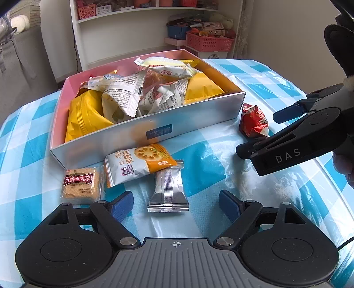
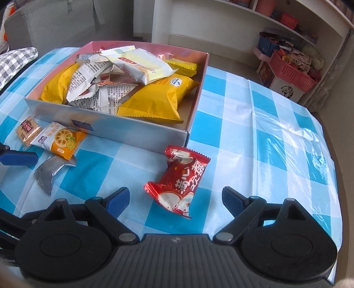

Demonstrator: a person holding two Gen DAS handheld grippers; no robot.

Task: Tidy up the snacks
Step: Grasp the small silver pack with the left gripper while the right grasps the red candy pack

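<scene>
A silver box (image 1: 124,137) with a pink inside holds several yellow, white and newsprint snack packs; it also shows in the right wrist view (image 2: 137,133). In front of it lie a silver packet (image 1: 168,190), an orange-and-white biscuit pack (image 1: 139,164) and a brown beef-flavour cake (image 1: 78,186). My left gripper (image 1: 176,205) is open and empty, with the silver packet between its fingers. A red packet (image 2: 179,179) lies by the box corner. My right gripper (image 2: 176,200) is open and empty, just short of the red packet.
The table has a blue-and-white check cloth (image 2: 254,133). White shelves (image 1: 141,26) and a pink basket (image 1: 208,42) full of items stand behind. A grey sofa (image 2: 55,20) is at the back left.
</scene>
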